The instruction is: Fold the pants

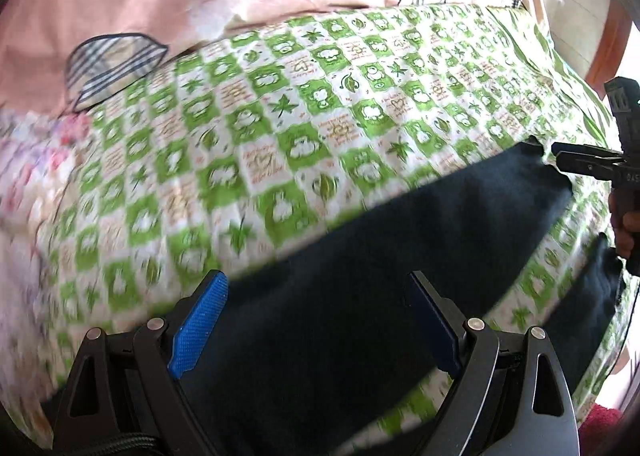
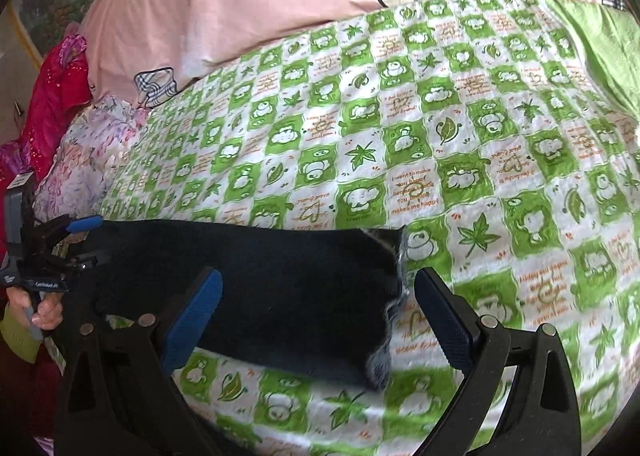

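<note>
Dark navy pants (image 1: 400, 240) lie flat on a green and white checked bedspread (image 1: 280, 128). In the left wrist view my left gripper (image 1: 316, 320) is open, its blue pads just above the waist end of the pants. My right gripper (image 1: 560, 160) shows at the far right by a leg hem. In the right wrist view the pants (image 2: 260, 288) stretch left from the hem (image 2: 394, 296), and my right gripper (image 2: 320, 316) is open over that hem end, holding nothing. The left gripper (image 2: 86, 240) shows at the far left by the other end.
A pink duvet (image 2: 240, 16) with plaid patches is bunched along the far side of the bed. A floral cloth (image 2: 88, 160) and a red sparkly garment (image 2: 56, 96) lie at the left. A wooden bed frame (image 1: 608, 40) stands at the right.
</note>
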A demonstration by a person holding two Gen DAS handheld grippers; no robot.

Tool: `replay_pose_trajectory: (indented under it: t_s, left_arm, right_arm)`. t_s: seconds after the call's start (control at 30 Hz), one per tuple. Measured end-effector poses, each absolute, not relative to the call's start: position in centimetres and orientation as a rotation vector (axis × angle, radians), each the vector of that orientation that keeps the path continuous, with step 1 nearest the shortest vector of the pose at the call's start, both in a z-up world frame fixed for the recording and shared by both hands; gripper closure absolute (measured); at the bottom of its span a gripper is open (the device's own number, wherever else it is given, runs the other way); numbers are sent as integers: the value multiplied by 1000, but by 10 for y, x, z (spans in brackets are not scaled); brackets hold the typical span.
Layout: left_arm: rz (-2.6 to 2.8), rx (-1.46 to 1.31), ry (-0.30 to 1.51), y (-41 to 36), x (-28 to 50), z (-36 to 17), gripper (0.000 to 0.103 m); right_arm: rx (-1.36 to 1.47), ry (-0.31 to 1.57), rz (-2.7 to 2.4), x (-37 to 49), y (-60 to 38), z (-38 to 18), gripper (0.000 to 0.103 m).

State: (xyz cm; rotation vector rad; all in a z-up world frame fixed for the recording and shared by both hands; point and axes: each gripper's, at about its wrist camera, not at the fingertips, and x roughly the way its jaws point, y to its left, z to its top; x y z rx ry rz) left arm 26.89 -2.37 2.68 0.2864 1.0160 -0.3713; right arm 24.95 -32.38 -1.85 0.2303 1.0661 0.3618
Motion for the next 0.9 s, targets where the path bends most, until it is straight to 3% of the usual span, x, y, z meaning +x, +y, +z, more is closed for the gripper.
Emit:
replay_pose_trajectory:
  t_s: [0.23,0.3,0.4,0.43,0.47,0.5,0.53,0.9]
  left_arm:
    - [-459,340,1140,-34,320,-1,13]
    - [-484,341,1196,-35,328,-11,20]
    - [-529,325,1241,-36,331,-21,34]
    - [-545,320,1236,-36,328,-21,44]
    - [-561,310,1236,-35,327,-21,63]
    - [-585,287,1241,-35,324,-20,74]
    - [-604,266,1243,-35,320,-18,92]
    - [-584,196,1068,-28,240,35,98]
  right_arm:
    - [182,1089,431,268,-316,-29,6]
    - [191,1101,444,274,-318,-35,9]
    - [205,1132,452,280,-321,-44,31]
    - [209,1136,452,282,-322,-47,44]
    - [216,1138,454,282,-324,-48,61]
    - [234,1140,461,284,-328,-49,71]
    - [262,1141,470,284,-332,-49,90]
    - [209,957,570,247,-339,14,92]
